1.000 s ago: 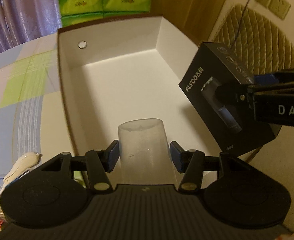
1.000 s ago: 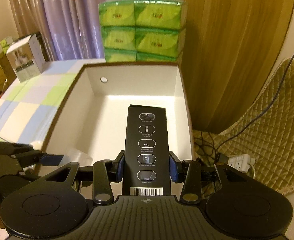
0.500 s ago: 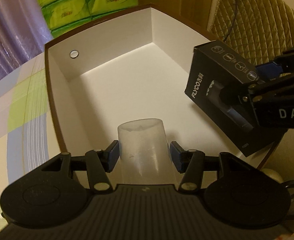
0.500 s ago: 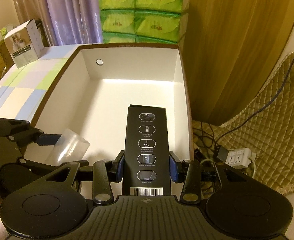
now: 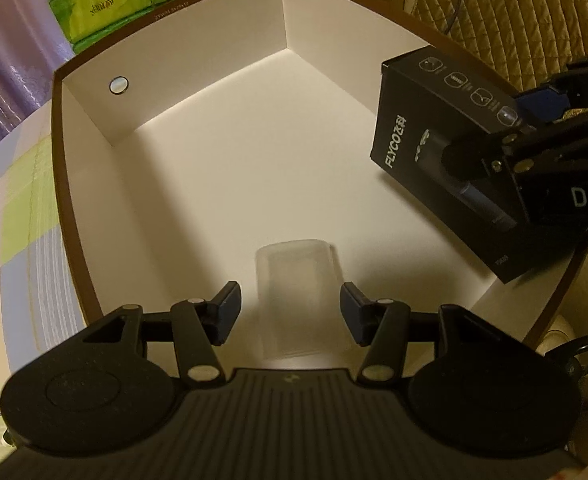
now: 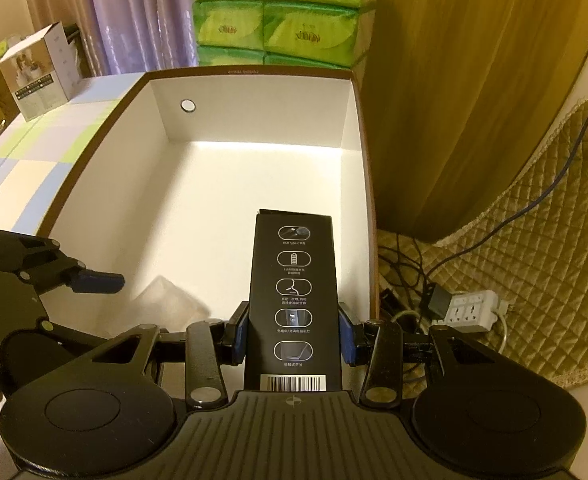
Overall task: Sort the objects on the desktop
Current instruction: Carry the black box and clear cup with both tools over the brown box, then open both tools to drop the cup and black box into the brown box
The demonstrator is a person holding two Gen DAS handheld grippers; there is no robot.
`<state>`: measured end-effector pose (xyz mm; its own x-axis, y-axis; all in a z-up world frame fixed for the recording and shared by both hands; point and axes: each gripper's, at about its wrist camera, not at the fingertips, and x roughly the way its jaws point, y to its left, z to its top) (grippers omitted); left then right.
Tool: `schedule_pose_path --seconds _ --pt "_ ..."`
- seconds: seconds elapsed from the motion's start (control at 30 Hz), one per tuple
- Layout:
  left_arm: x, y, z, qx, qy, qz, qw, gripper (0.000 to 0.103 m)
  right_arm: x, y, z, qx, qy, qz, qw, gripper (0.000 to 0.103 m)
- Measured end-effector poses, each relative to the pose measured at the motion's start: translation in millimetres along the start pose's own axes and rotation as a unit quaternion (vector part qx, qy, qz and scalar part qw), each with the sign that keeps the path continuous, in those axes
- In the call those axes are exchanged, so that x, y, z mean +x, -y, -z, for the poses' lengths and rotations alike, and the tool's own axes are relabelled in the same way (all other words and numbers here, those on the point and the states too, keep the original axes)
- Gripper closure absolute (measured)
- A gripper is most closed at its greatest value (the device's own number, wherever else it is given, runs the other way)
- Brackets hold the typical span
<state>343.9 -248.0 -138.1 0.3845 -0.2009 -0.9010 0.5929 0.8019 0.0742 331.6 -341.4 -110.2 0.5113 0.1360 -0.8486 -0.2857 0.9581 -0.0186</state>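
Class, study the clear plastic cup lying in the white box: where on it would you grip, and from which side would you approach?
Grip the clear plastic cup across its tapered side walls near mid-height, coming down from above as the open left gripper already straddles it. It lies on its side on the white box floor, leaving both walls free.

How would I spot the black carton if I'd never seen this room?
Find the big white-lined box with a brown rim, in front of stacked green tissue packs. Above its right side, the right gripper clamps a tall black carton. It alone is dark, printed with white icons and a barcode; the clear plastic cup nearby is see-through.
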Motion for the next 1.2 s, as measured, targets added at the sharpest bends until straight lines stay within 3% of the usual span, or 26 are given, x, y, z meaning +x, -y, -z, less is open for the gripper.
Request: schedule_pose_path --seconds 0.3,0.57,1.03,1.07,1.13,1.2 --pt "2 -2 -3 0.001 -0.001 0.008 1.0 0.045 8 1 1 -0.004 -0.008 0.0 1.0 0.063" --pt "-1 0 -2 0.001 0.001 0.011 0.9999 0.041 8 -7 1 -0.035 0.003 0.025 0.999 0.062" --pt "-19 1 -2 -0.003 0.018 0.032 0.9993 0.03 -20 -6 11 -0.013 0.03 -0.011 0.999 0.024" --pt "-22 1 -1 -0.004 0.021 0.034 0.9992 0.029 -24 -7 11 -0.008 0.034 -0.014 0.999 0.02" --pt "-29 0 0 -0.007 0.027 0.025 0.9993 0.015 -32 -7 11 -0.001 0.045 -0.015 0.999 0.009" --pt "-36 -3 1 -0.013 0.035 0.027 0.9989 0.015 -41 -7 12 0.005 0.059 -0.015 0.998 0.005"
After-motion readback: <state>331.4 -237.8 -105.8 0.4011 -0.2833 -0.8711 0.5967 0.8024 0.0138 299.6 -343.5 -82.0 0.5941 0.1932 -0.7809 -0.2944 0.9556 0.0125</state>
